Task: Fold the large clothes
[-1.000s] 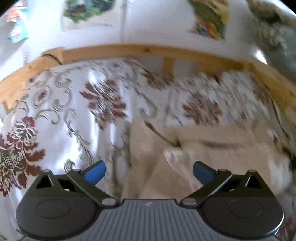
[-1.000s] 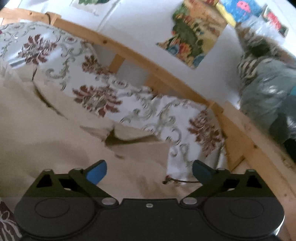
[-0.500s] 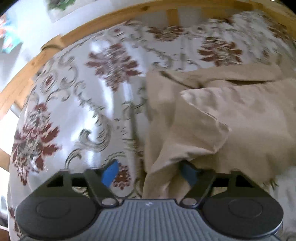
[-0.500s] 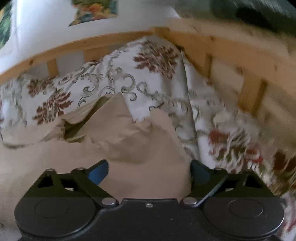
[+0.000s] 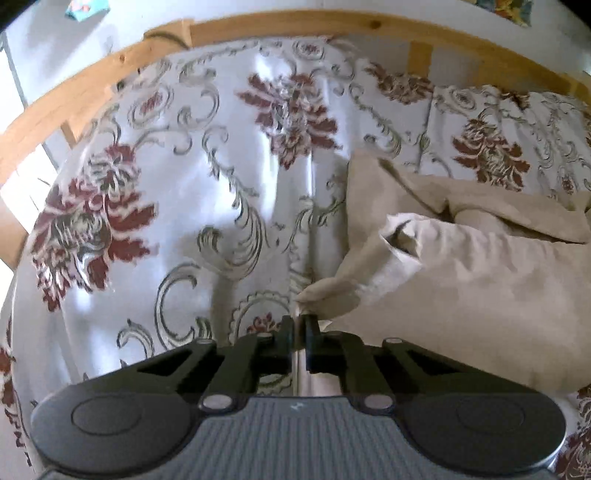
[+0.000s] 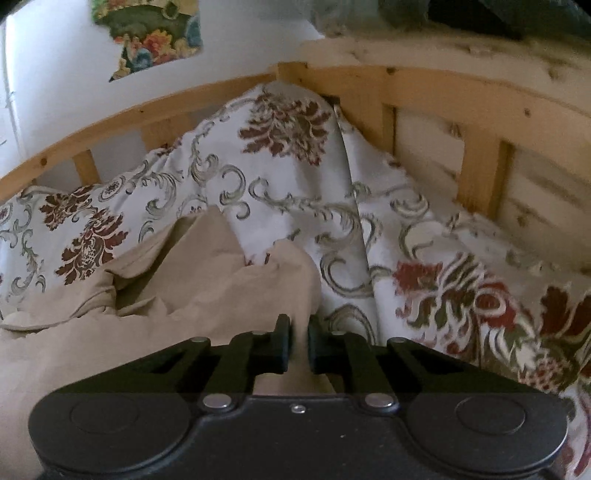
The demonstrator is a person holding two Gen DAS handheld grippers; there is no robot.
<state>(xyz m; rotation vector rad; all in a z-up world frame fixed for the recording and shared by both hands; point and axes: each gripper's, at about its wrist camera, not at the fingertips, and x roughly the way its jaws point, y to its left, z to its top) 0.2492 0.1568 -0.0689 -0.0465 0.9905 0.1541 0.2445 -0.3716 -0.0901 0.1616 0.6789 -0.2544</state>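
Where the beige garment (image 5: pixel 476 295) lies rumpled on the bed, its cloth looks soft and matte, heaped in thick folds with rounded ridges and dark hollows between them. Under it spreads a white bedspread (image 5: pixel 207 192) with a slight sheen, printed with dark red flower heads and grey-green scrolls, creased in long shallow lines. Beyond the bedspread runs a pale wooden bed frame (image 5: pixel 280 26) with a curved rail, knots in the grain and short upright slats.

Seen from the left wrist, the left claw (image 5: pixel 298 325) points forward and down over the bedspread, with the garment ahead of it and off to its right. Its black fingers stand almost together, only a thin slit between them, and a pointed corner of the beige cloth sits pinched at their tips.

From the right wrist, the right claw (image 6: pixel 297 328) reaches forward low over the bed, the garment (image 6: pixel 155 295) filling the space ahead and to its left, the bedspread (image 6: pixel 295 192) rising in a peak ahead and falling away to its right. Its fingers are drawn in to a narrow gap, and a strip of the beige cloth runs between them, gripped there. The frame (image 6: pixel 424 96) bends around a corner post beyond the peak, with a flowered paper picture (image 6: pixel 151 33) on the white wall further up to the left.
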